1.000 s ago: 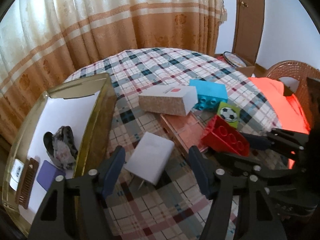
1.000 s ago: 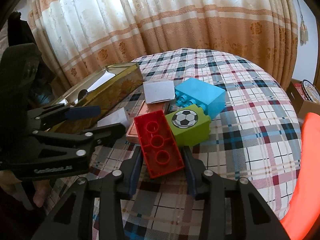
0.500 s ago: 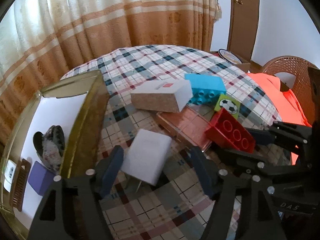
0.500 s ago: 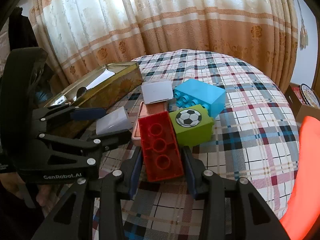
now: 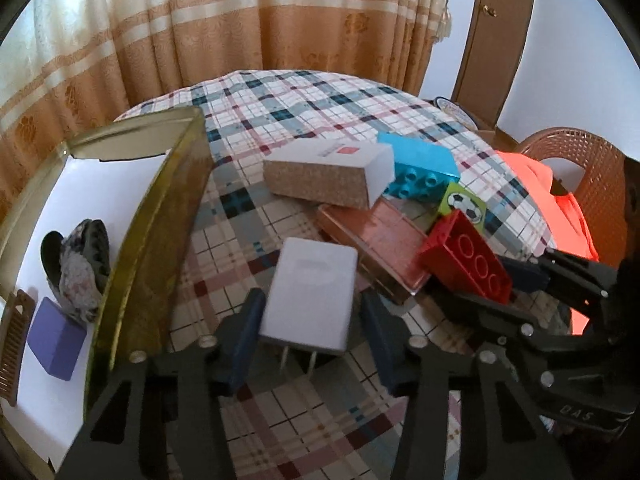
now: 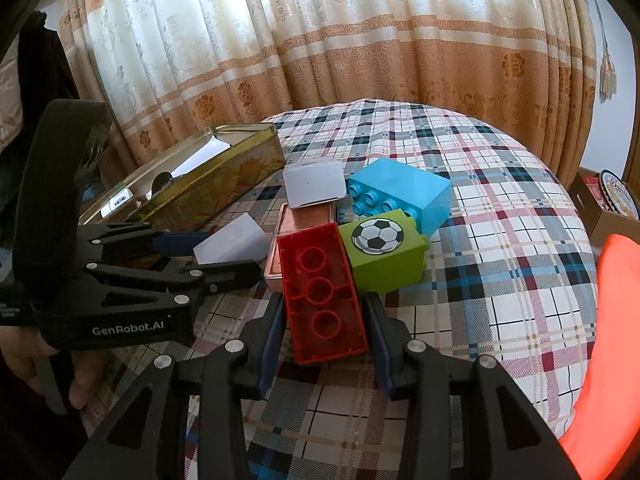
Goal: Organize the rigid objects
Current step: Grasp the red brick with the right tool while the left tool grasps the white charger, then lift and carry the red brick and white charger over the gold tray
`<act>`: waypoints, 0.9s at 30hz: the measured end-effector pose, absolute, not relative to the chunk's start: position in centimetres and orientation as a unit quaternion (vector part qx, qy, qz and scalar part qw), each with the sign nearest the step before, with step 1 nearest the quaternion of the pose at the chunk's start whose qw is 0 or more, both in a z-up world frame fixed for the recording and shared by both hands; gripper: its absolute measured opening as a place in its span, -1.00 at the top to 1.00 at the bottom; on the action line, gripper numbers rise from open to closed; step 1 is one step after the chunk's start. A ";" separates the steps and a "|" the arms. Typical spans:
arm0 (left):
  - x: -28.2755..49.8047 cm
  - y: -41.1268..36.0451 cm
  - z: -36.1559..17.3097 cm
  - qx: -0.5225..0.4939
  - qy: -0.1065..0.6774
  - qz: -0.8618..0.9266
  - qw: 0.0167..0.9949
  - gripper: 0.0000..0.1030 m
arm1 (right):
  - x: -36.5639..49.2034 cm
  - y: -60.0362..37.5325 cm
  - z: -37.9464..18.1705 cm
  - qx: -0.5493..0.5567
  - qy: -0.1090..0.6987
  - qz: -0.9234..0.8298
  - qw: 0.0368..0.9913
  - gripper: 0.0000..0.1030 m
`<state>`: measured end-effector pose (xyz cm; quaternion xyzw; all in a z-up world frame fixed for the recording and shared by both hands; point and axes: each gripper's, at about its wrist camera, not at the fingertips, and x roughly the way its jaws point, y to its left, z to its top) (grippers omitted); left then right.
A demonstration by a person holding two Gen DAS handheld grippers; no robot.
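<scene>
Left wrist view. Left gripper (image 5: pixel 312 334) straddles the white plug adapter (image 5: pixel 312 292), prongs pointing back toward the camera. Jaws have just been closing, from wide to near the adapter's width. Left pad looks to touch the adapter's edge; a sliver of gap shows at the right pad, so a firm pinch is not confirmed. Adapter appears tipped, its near end off the plaid tablecloth (image 5: pixel 304 112), compared with half a second ago when it lay lower between spread jaws. Gold tin (image 5: pixel 160 216) sits just left, already holding a purple block (image 5: pixel 56 338), a brown comb (image 5: pixel 16 344) and a dark mottled item I can't identify. Beyond the adapter: copper-coloured flat case (image 5: pixel 376 248), cork-patterned box (image 5: pixel 328 176), blue brick (image 5: pixel 424 168).

Right wrist view. Right gripper (image 6: pixel 324 332) is pressed onto the red brick (image 6: pixel 320 292), pads flat against both long sides, underside facing up; grip and position unchanged over the last second. Green football brick (image 6: pixel 384 252) touches the red brick's far right corner; the blue brick sits behind it. The left gripper shows at frame left with the adapter at its tips, tin beside it.

Judgement: the adapter grasp is nearly made, and the tin is the likely destination. The red brick waits in hand.
</scene>
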<state>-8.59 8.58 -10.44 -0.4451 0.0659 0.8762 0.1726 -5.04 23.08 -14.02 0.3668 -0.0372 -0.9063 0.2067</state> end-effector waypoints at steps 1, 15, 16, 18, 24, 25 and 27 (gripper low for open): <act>-8.6 8.7 -10.4 -0.444 0.067 0.877 0.172 0.19 | -5.0 23.2 -14.0 0.366 -0.038 -0.907 0.206 0.20; -8.4 8.5 -10.1 -0.431 0.071 0.884 0.168 0.23 | -5.0 22.9 -14.0 0.360 -0.023 -0.909 0.209 0.34; -8.3 8.5 -10.0 -0.430 0.070 0.884 0.168 0.23 | -5.1 23.1 -14.0 0.362 -0.029 -0.908 0.210 0.34; -8.2 8.5 -10.0 -0.428 0.069 0.885 0.169 0.24 | -5.1 23.0 -14.1 0.364 -0.028 -0.907 0.209 0.34; -8.2 8.4 -9.8 -0.424 0.065 0.887 0.171 0.24 | -4.9 22.7 -14.1 0.362 -0.022 -0.909 0.205 0.34; -8.2 8.3 -9.8 -0.423 0.064 0.888 0.170 0.24 | -4.9 22.7 -14.0 0.361 -0.021 -0.910 0.205 0.34; -8.2 8.3 -9.7 -0.423 0.062 0.888 0.171 0.24 | -4.9 22.8 -14.0 0.359 -0.021 -0.910 0.204 0.34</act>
